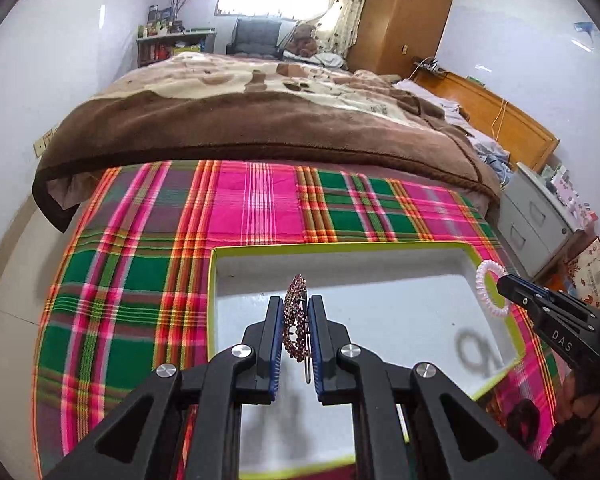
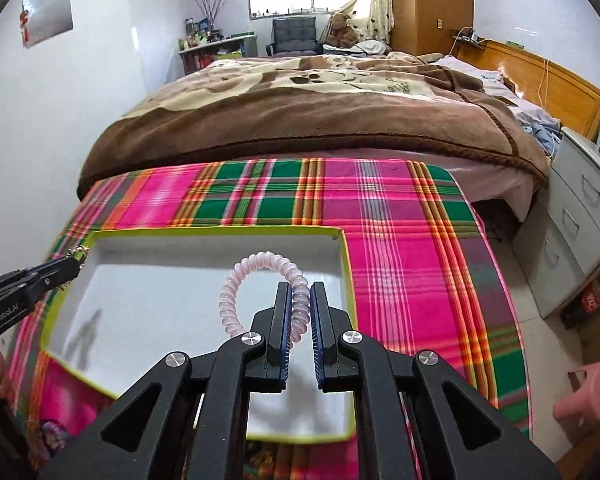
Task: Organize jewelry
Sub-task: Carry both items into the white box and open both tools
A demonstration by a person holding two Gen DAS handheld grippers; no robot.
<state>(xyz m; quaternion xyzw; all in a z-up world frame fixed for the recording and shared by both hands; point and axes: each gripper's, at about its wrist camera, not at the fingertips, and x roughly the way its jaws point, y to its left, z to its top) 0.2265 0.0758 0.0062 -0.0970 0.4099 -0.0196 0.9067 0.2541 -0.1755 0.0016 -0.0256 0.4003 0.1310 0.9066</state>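
Holding: both grippers carry jewelry above the tray.
Left gripper (image 1: pixel 296 332): jaws pinching a dark red beaded hair clip (image 1: pixel 295 320), held upright.
Right gripper (image 2: pixel 300 320): jaws pressed onto a pale pink coil bracelet (image 2: pixel 260 280), its loop standing up to the left.
Tray (image 2: pixel 342 264): white inside, green rim, on a plaid cloth (image 2: pixel 400 260).
Behind: bed with a brown blanket (image 1: pixel 240 120).

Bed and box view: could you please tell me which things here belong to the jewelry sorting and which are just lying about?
Job:
- beaded hair clip, in left gripper
- pink coil bracelet, in right gripper
- white box

Lying about:
- brown blanket
- teddy bear
- pink stool
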